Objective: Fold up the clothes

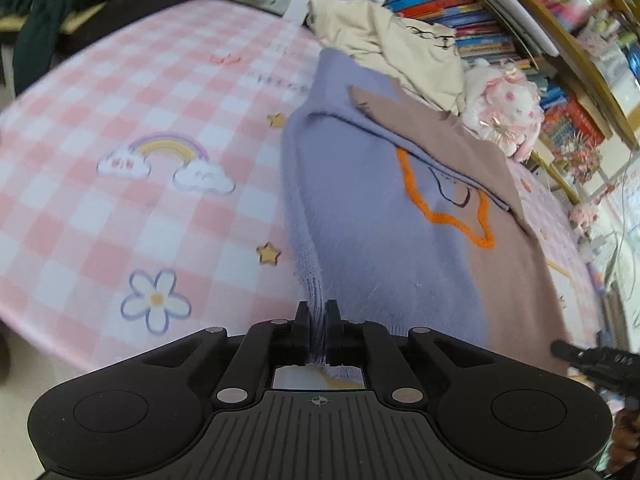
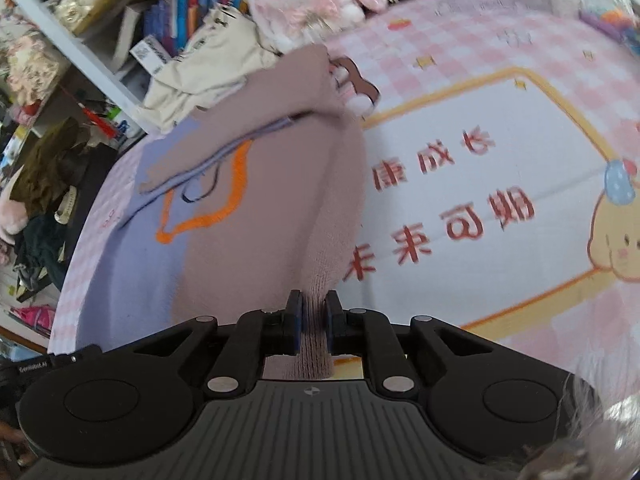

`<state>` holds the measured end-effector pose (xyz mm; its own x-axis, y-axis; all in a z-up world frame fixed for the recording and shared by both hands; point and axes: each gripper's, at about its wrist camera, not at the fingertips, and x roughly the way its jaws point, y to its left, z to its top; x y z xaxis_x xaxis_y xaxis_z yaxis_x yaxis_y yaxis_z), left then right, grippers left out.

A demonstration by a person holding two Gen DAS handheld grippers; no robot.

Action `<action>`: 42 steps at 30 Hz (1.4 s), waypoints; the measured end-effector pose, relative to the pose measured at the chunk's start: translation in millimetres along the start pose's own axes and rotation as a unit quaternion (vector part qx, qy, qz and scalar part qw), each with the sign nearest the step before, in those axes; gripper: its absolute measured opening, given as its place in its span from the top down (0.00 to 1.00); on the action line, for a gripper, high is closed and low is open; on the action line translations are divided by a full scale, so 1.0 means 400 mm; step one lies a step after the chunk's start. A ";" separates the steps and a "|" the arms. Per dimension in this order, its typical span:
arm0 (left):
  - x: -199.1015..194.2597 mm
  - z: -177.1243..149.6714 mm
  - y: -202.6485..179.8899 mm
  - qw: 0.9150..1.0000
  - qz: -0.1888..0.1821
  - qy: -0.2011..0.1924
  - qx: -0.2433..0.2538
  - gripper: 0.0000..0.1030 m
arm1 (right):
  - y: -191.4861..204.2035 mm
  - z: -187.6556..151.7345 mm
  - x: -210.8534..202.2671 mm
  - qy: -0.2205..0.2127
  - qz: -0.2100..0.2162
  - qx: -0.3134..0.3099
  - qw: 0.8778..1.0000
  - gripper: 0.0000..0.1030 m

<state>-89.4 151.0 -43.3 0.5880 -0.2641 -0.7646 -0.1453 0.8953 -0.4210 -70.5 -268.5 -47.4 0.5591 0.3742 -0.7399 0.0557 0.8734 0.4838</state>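
Observation:
A knit sweater [image 1: 360,208], half lilac and half dusty pink with an orange outline stitched on its front, lies on a pink checked bed cover [image 1: 120,120]. My left gripper [image 1: 318,320] is shut on the lilac ribbed hem at the sweater's near left corner. In the right wrist view the same sweater [image 2: 256,208] stretches away from me. My right gripper [image 2: 314,316] is shut on the pink ribbed hem at its near right corner. A sleeve is folded across the chest in both views. The other gripper's tip [image 1: 576,356] shows at the left wrist view's right edge.
A cream garment [image 1: 400,40] is heaped beyond the sweater, beside a pink and white plush toy [image 1: 504,108]. Bookshelves [image 1: 520,20] crowded with books stand behind them. Dark clothes [image 2: 44,184] are piled off the bed's far side. The cover [image 2: 500,184] carries a large printed panel with red characters.

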 end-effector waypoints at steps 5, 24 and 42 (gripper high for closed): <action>0.002 -0.010 0.015 1.000 -0.011 0.009 -0.013 0.91 | -0.016 -0.003 0.017 0.021 0.005 0.021 1.000 0.82; 0.010 -0.018 -0.018 1.000 0.001 0.003 0.022 0.95 | -0.005 -0.015 -0.006 -0.006 -0.001 -0.005 1.000 0.90; 0.010 -0.006 0.019 0.999 -0.030 0.021 -0.007 0.92 | -0.033 -0.009 0.014 0.024 0.020 0.026 0.999 0.86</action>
<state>-90.1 155.7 -50.8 0.5615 -0.3327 -0.7577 -0.1226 0.8721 -0.4738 -71.0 -276.7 -59.8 0.5209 0.4246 -0.7405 0.0777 0.8403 0.5365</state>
